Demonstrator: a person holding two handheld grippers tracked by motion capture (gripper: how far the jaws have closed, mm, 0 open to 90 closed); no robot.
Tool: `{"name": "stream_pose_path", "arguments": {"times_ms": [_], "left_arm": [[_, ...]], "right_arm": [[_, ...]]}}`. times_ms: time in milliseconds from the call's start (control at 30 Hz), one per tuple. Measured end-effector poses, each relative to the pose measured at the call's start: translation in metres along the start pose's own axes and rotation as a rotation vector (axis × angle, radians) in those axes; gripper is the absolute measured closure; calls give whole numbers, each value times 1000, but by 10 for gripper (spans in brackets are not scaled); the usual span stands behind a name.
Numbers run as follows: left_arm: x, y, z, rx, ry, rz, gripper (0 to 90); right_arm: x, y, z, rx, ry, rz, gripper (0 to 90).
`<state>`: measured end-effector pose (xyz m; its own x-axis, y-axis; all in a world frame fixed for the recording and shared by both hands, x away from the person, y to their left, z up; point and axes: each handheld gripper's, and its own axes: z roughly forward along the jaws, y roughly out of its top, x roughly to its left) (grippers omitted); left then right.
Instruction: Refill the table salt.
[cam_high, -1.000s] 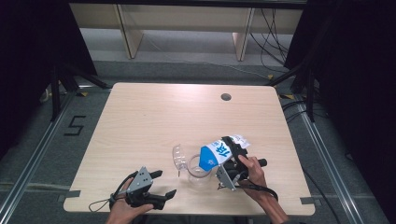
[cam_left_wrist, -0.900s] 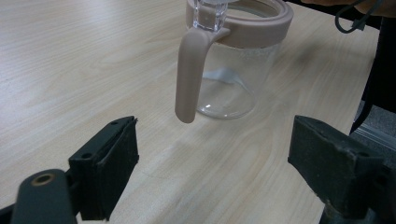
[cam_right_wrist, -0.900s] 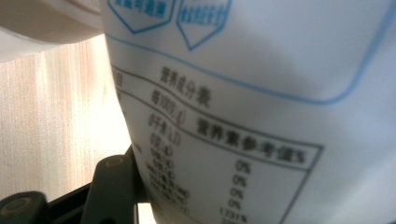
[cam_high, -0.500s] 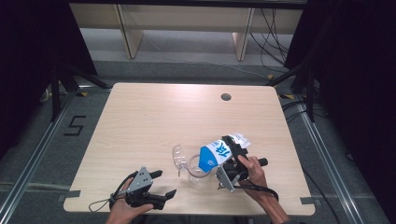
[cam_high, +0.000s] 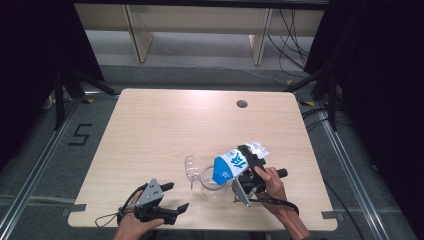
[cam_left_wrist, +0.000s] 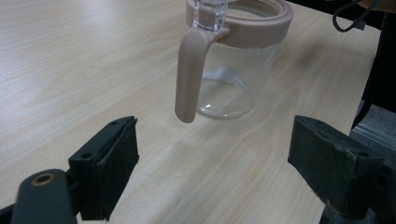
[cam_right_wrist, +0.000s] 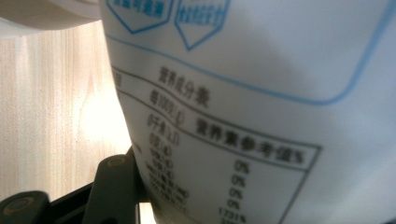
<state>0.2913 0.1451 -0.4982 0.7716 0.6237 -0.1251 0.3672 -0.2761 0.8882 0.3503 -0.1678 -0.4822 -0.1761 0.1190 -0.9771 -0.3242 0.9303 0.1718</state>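
High view: nothing changed over last second. Right gripper (cam_high: 244, 172) keeps pinching blue-white bag (cam_high: 231, 166), tilted over clear jug (cam_high: 210, 179) at near right of table (cam_high: 165, 125). Left gripper (cam_high: 170, 200) idle near left, jaws spread. Pour likely ongoing.

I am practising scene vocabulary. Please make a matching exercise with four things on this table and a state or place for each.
1. white and blue bag
2. glass jug
3. left gripper
4. round hole

a. open, holding nothing
b. in the far part of the table top
c. tilted over the jug
d. stands upright, lid open

Pairs: 1-c, 2-d, 3-a, 4-b
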Motion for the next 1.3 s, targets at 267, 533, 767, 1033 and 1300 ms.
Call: {"name": "stream_pose_path", "arguments": {"times_ms": [267, 533, 767, 1033, 1300], "left_arm": [[0, 0, 0, 1, 0, 2, 152], [0, 0, 0, 2, 0, 1, 152], [0, 0, 0, -1, -3, -1, 152], [1, 0, 0, 3, -3, 22, 152], [0, 0, 0, 2, 0, 3, 152]], "right_arm": [[-4, 2, 0, -14, -7, -79, 459], [-5, 2, 0, -6, -15, -90, 461], [-4, 2, 0, -6, -15, -80, 463], [-5, 2, 0, -2, -22, -91, 464], [-1, 1, 0, 7, -23, -36, 464]]}}
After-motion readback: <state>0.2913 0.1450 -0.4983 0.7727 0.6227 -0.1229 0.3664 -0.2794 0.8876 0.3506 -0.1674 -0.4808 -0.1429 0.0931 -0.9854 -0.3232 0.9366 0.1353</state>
